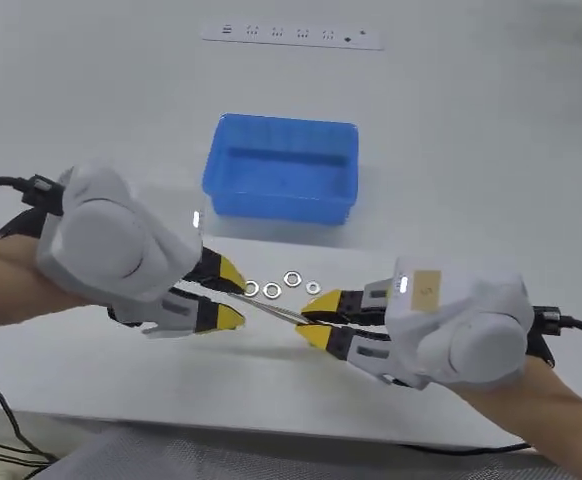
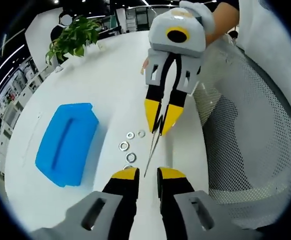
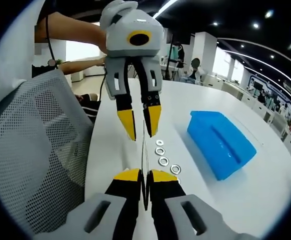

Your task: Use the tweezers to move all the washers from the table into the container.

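The back end of the tweezers (image 1: 271, 310) is hidden inside the right gripper (image 1: 314, 319), which is squeezed tight on them. Their thin tip is pointed between the wide-apart jaws of the left gripper (image 1: 231, 295), which is held facing it. Four washers (image 1: 272, 291) are laid just past both grippers, and the blue container (image 1: 281, 205) is farther on.

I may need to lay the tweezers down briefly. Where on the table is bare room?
Free: the stretch between the blue container and the power strip, and the table right of the container. Crowded: in front of it, where the washers, the tweezers, the left gripper and the right gripper meet.
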A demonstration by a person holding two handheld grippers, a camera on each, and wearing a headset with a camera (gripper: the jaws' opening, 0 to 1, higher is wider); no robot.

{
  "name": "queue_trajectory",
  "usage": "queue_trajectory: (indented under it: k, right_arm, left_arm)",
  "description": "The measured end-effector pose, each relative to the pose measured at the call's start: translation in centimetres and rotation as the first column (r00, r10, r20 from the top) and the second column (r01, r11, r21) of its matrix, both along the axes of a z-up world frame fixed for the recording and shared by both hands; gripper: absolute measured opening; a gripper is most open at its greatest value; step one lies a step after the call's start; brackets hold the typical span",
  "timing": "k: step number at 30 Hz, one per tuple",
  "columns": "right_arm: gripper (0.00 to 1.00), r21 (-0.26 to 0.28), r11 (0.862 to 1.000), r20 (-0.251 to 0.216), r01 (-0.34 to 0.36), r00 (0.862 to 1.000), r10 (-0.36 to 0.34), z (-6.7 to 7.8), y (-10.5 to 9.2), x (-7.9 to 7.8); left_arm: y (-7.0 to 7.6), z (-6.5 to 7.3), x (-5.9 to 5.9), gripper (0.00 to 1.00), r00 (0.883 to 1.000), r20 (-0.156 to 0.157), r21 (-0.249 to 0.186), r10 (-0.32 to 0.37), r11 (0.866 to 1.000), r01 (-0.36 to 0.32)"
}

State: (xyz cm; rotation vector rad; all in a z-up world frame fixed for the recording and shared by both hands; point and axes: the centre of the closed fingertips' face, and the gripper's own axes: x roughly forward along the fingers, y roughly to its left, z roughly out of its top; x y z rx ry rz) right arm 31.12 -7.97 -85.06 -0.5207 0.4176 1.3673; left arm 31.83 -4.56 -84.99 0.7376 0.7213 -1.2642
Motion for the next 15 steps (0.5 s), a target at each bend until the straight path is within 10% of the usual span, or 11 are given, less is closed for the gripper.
queue_trajectory:
  k: [15]
  right_arm:
    - [0.07,0.017,1.000,-0.001,-0.012,1.000,0.012,0.6,-0.3,-0.3]
  left_arm:
    - [-2.3,3.7,-0.8,0.05,0.999,0.032,-0.194,-0.036,0.980,0.041]
